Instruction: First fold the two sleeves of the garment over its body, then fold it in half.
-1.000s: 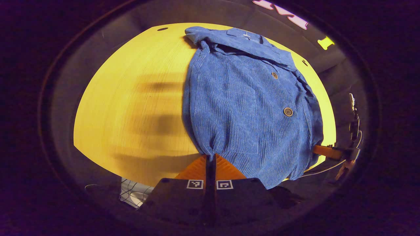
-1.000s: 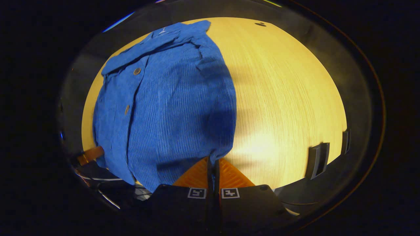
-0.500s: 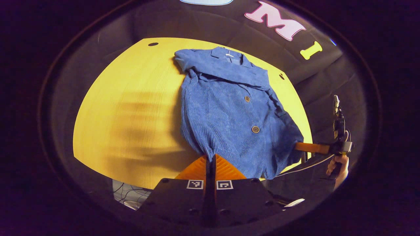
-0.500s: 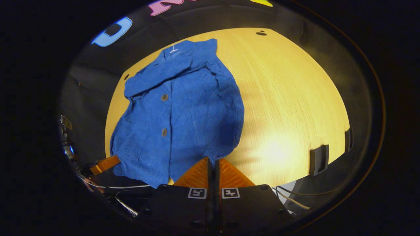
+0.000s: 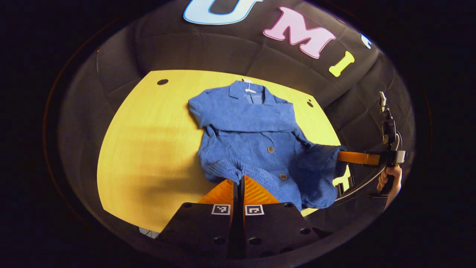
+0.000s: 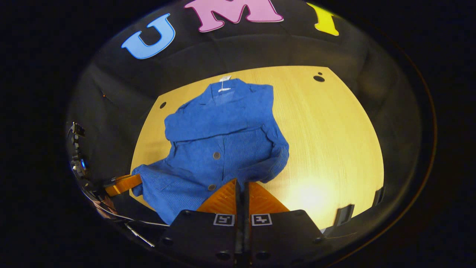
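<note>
Both tools raised jacket (image 5: 253, 149) hem higher above table (image 5: 148, 149).

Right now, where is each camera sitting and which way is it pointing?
Left gripper view: rides the left tool, above the near edge of the yellow wooden table, facing the blue corduroy jacket; its own fingers pinch the hem, and the right tool and a hand show.
Right gripper view: rides the right tool, facing the same jacket; its fingers grip the hem, and the left tool shows.
Shared: jacket, table, both tools.
</note>
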The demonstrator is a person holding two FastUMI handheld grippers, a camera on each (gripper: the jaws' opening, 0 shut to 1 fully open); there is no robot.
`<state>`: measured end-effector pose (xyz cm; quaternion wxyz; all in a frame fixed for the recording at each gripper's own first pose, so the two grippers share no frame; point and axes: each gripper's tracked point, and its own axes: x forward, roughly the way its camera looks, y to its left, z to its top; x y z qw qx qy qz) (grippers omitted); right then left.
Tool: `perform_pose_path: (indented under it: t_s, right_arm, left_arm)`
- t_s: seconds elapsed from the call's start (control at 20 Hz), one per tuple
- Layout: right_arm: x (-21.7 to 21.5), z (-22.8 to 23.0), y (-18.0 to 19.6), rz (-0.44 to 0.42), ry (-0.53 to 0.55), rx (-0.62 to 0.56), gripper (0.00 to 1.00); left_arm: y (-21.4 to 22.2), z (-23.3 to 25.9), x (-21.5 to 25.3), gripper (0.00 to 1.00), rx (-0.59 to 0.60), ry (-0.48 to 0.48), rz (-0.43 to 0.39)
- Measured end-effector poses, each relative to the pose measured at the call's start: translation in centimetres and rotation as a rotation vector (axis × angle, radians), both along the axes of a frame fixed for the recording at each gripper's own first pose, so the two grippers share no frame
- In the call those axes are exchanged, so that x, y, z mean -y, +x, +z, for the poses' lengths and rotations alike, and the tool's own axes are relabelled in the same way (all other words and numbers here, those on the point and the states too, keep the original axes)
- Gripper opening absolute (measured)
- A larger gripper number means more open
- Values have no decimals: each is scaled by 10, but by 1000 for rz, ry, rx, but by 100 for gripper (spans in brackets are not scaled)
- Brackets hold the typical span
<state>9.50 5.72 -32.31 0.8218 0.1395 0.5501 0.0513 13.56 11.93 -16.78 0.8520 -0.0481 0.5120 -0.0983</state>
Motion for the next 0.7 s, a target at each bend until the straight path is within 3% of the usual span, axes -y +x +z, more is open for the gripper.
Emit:
perform_pose_path:
  t_s: [0.4, 0.7]
  right_arm:
    - [14, -15, 152, -13, 53, 56, 0]
    - [29, -88, 258, -20, 91, 11, 2]
  left_arm:
    - [115, 2, -25, 0, -60, 10, 181]
    - [219, -23, -30, 0, -132, 4, 331]
